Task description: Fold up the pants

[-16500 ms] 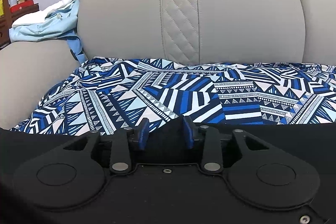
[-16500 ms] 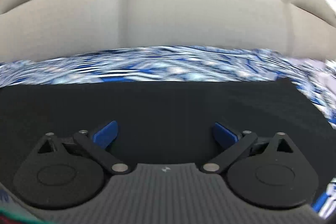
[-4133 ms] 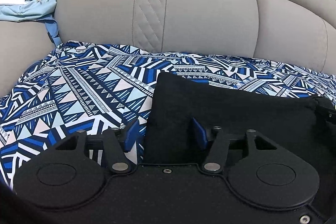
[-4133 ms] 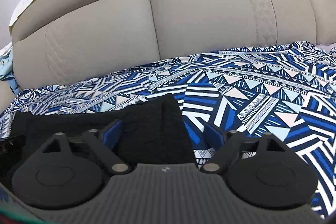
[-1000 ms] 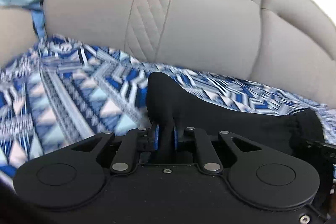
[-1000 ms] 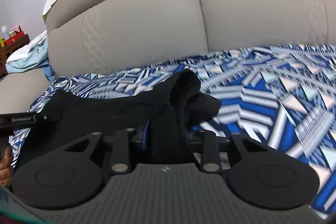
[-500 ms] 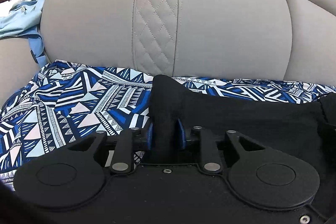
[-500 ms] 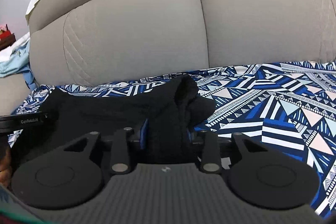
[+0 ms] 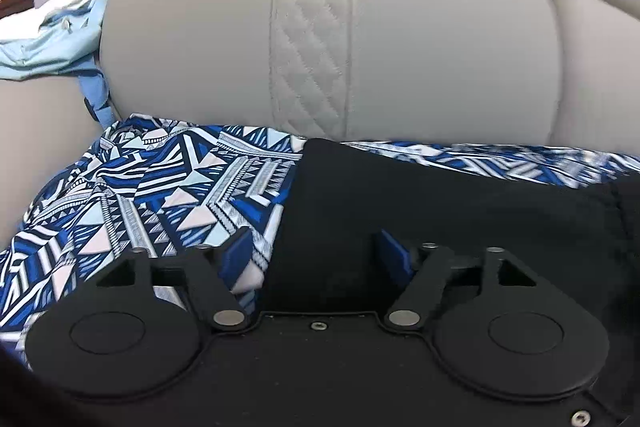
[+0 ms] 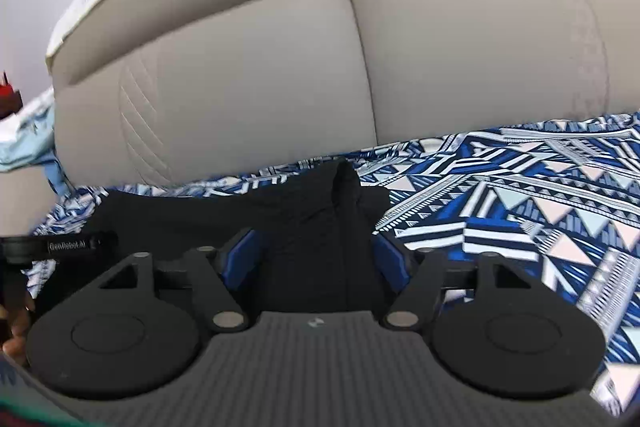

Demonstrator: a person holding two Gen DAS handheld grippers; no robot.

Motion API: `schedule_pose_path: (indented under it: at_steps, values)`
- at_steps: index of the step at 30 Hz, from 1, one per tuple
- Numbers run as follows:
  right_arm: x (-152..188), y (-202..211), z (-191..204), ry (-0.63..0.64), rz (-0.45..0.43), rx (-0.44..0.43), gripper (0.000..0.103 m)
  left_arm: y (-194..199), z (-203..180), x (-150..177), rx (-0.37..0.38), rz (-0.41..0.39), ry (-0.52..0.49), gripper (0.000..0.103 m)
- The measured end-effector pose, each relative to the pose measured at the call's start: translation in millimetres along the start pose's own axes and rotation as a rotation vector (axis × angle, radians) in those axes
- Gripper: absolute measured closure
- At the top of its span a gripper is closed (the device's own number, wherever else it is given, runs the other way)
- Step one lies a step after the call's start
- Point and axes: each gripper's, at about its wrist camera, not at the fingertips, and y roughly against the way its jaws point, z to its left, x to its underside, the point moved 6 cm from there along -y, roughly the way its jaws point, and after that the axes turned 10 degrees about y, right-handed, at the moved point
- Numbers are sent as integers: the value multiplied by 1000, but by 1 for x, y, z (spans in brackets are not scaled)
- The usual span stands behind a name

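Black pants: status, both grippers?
Left gripper open, right gripper open. Black fabric pants released, lying folded on blue-white patterned cloth, one ridge bunched at right end. No obstruction seen.

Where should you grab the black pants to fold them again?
Probably the two near corners of the black pants. They lie flat on the patterned cloth, and their side edges sit between the open fingers of the left gripper and the right gripper. Come in low from the front, the sofa back blocks the far side.

"GenRobot.AI" printed on left gripper body.
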Motion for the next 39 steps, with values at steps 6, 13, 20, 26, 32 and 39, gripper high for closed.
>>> schedule_pose_path:
  at_steps: [6,13,20,26,32,39]
  values:
    - [-4,56,14,58,-138,62,0,67,-2,26,24,-34,-27,14]
    - [37,107,29,42,-167,74,0,130,14,73,69,-29,41,9]
    - [80,133,60,187,-132,114,0,166,18,116,76,-29,-11,5]
    - [99,132,71,214,-71,124,0,170,24,142,60,-11,-51,5]
    - [109,121,78,233,-41,130,0,162,29,146,72,11,-31,1]
    - [116,109,86,256,-27,142,0,158,31,149,103,-42,-50,0]
